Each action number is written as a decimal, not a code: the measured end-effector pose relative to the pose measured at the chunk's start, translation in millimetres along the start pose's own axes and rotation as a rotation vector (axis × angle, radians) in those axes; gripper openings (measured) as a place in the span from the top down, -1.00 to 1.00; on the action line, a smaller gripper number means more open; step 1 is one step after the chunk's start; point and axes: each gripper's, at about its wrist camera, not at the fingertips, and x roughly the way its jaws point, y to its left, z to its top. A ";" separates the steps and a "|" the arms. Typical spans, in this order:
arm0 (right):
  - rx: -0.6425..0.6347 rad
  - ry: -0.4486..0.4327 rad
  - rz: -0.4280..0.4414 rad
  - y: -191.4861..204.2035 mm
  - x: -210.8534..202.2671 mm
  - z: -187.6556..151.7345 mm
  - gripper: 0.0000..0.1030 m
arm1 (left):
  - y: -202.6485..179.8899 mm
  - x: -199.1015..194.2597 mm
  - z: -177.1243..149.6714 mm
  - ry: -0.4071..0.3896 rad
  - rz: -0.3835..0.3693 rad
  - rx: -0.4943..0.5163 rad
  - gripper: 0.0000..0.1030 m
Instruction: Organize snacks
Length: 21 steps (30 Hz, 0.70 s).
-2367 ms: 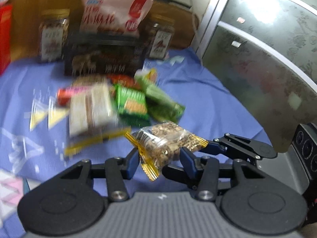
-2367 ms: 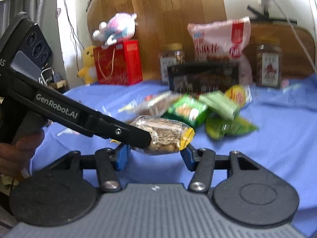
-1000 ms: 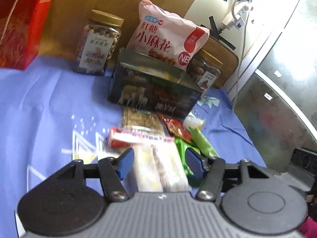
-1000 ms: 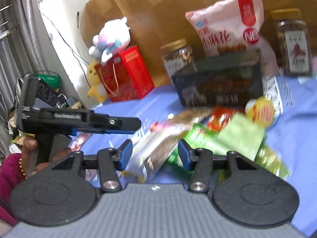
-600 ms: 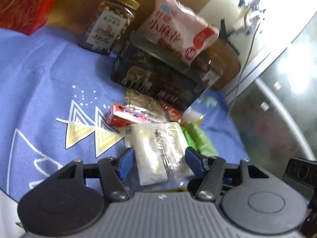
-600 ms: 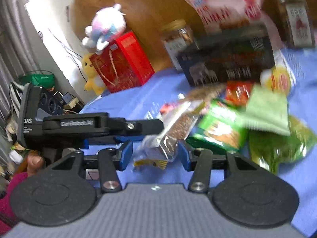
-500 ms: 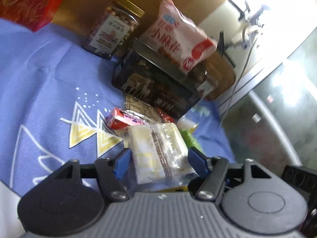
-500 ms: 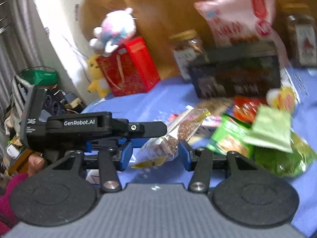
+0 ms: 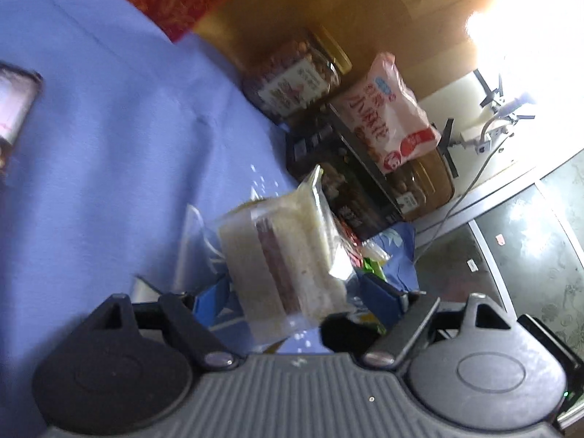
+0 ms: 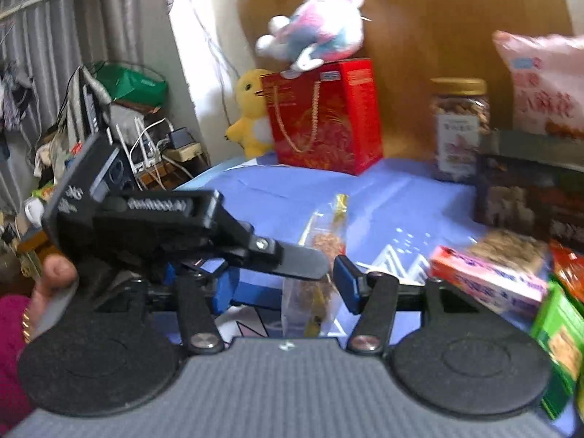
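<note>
Blue tabletop (image 9: 109,138) lay below. Left claw (image 9: 292,292) gripped a sandwich pack (image 9: 284,255); right claw (image 10: 284,284) pinched a nut bar (image 10: 310,292). Slick film might slip.

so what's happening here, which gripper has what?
A person is sorting snacks on a blue cloth. The left gripper holds a clear-wrapped sandwich cake lifted off the cloth. The right gripper has a gold-edged packet standing between its jaws; whether they clamp it is unclear. More snacks lie by the dark box.
</note>
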 end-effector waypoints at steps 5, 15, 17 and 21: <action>-0.041 0.002 0.026 11.1 -1.0 -4.3 -0.19 | -1.2 -28.1 5.9 -0.067 0.031 0.021 -0.60; 0.009 0.048 0.060 2.0 -2.7 -14.0 -0.62 | -2.9 -21.7 3.0 -0.038 0.115 0.063 -0.59; 0.033 0.079 0.057 -4.4 0.9 -16.9 -0.64 | -0.7 -21.6 0.2 -0.035 0.154 0.079 -0.48; 0.054 0.167 0.073 -2.4 16.7 -27.9 -0.64 | 4.2 -13.8 -6.4 -0.012 0.216 0.085 -0.05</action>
